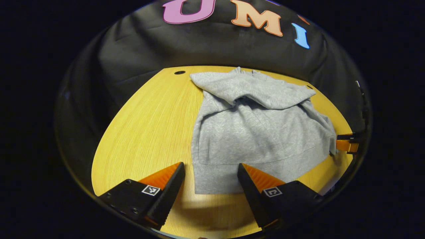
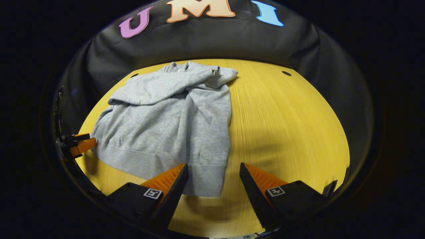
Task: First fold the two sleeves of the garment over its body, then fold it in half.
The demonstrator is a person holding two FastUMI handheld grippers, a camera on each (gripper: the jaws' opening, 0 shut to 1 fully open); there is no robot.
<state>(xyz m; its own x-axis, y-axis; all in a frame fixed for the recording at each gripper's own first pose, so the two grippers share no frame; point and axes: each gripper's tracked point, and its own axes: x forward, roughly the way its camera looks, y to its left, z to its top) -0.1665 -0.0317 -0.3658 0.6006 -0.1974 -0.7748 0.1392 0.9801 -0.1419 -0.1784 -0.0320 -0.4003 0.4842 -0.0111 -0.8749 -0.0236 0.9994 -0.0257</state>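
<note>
A grey sweatshirt [image 1: 252, 132] lies flat on the yellow wooden table [image 1: 149, 132], both sleeves folded across its chest, its ribbed hem toward me. My left gripper [image 1: 211, 167] stands open over the hem's left corner, nothing between its fingers. In the right gripper view the same sweatshirt [image 2: 169, 122] lies left of centre, and my right gripper [image 2: 214, 169] stands open over the hem's right corner. Each view catches the other gripper at the garment's far hem corner: the right gripper [image 1: 347, 142] and the left gripper [image 2: 78, 144].
The table [image 2: 282, 126] has bare wood on both sides of the garment. Small dark holes [image 1: 179, 72] [image 2: 286, 73] sit near its far corners. Black cloth wall closes the back.
</note>
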